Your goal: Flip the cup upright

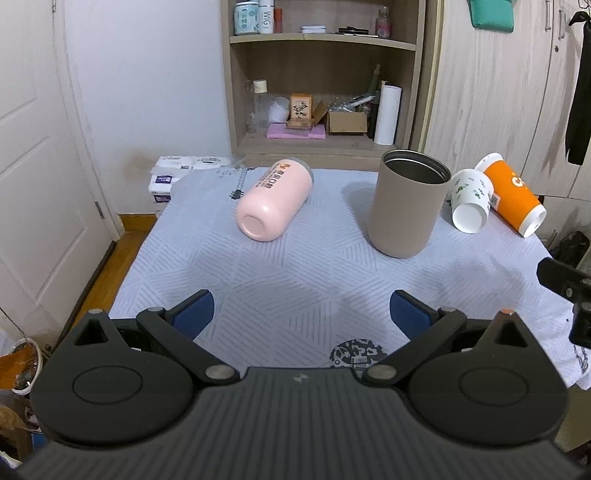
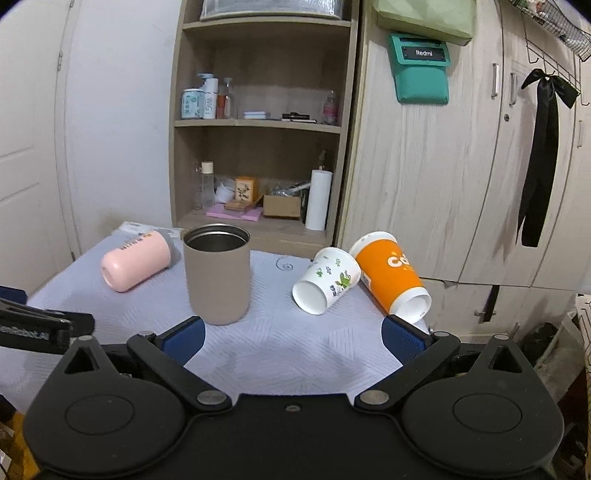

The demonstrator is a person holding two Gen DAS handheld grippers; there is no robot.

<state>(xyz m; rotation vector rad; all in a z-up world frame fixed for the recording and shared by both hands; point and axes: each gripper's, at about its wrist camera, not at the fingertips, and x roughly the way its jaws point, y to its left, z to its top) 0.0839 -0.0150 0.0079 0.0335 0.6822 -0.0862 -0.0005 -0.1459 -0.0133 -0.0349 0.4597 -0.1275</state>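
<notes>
Both tongs released, hovering over bench; one cup upright, three down.
Left tongs [image 1: 301,314] and right tongs [image 2: 291,338] gape, holding nothing. Taupe cup [image 2: 218,273] stands mid-bench [image 2: 295,354]; pink cup [image 1: 271,199], white floral cup [image 2: 325,280] and orange cup [image 2: 391,277] lie sideways, the last two apparently touching.

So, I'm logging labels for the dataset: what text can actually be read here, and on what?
"Redmi": teal pouch hanging on the wardrobe.
"Co", cut off: orange paper cup, lying on its side.
"WIGI", roughly: white bottle on the shelf.
Pink bottle: orange characters, too blurred to read.
Left gripper's arm: white lettering, partly cut off, unreadable.
</notes>
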